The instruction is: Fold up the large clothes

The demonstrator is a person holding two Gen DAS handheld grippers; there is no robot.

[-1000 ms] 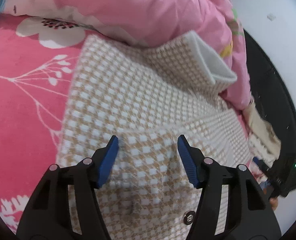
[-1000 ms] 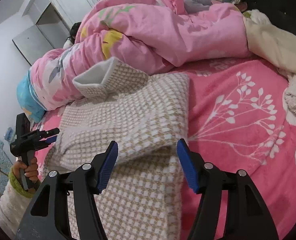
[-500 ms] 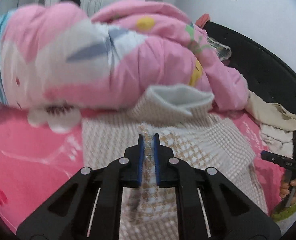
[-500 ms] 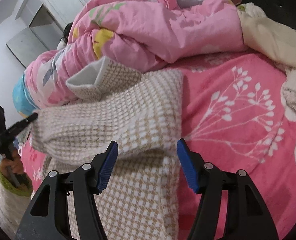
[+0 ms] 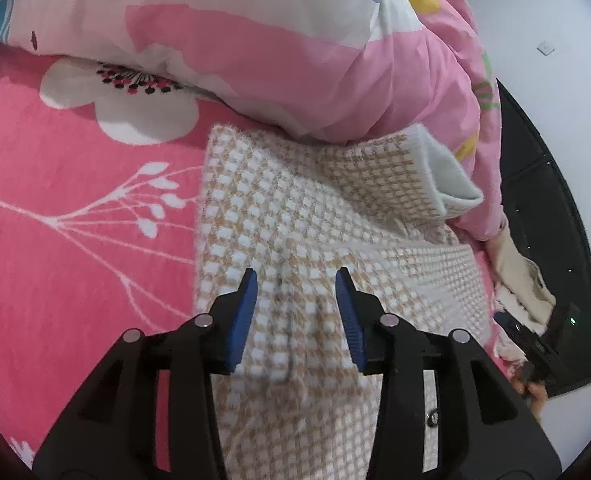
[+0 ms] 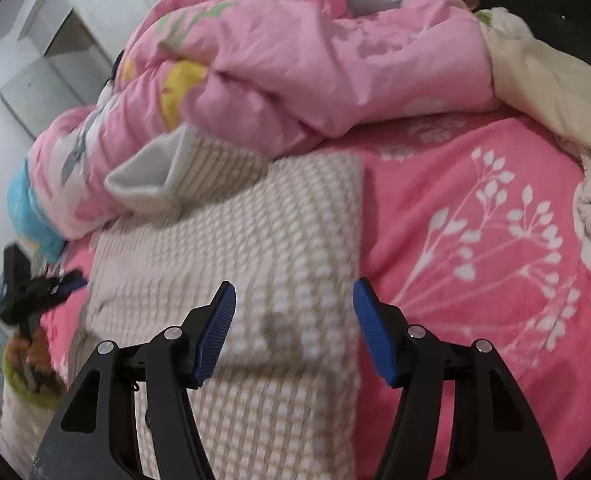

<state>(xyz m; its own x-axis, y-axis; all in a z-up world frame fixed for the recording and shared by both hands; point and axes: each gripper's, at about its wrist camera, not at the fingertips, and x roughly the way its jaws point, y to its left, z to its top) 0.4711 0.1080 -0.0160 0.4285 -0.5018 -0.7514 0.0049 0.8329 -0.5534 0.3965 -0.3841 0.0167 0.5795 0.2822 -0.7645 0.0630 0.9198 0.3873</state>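
While both tools hang low over the bed, the left gripper (image 5: 295,308) has just been spreading its blue ribbed pads, which now stand partly apart above a ridge of cloth, pressing on nothing. The right gripper (image 6: 294,330) is spread wider, its pads clear of the fabric below. Under both lies the knitted garment (image 5: 295,216), a thick, fuzzy weave of small tan and white checks, folded over itself so that one layer lies on another; a small round metal button (image 5: 433,418) shows near its lower part. Its far end turns up into a stiff flap with a smooth pale grey lining (image 5: 443,176), propped against the bedding behind. The garment rests on a bright pink bedspread (image 5: 75,240), soft and napped, printed with white branches and a large white flower. Beyond it a puffy pink quilt (image 6: 335,68) is heaped in loose rolls with yellow, green and blue patches. A cream fleece blanket (image 6: 543,88) is bunched at the far right edge, partly cut off. In the right wrist view the garment is blurred, and the left tool at the picture's left edge, and the hand gripping it, are hard to make out.
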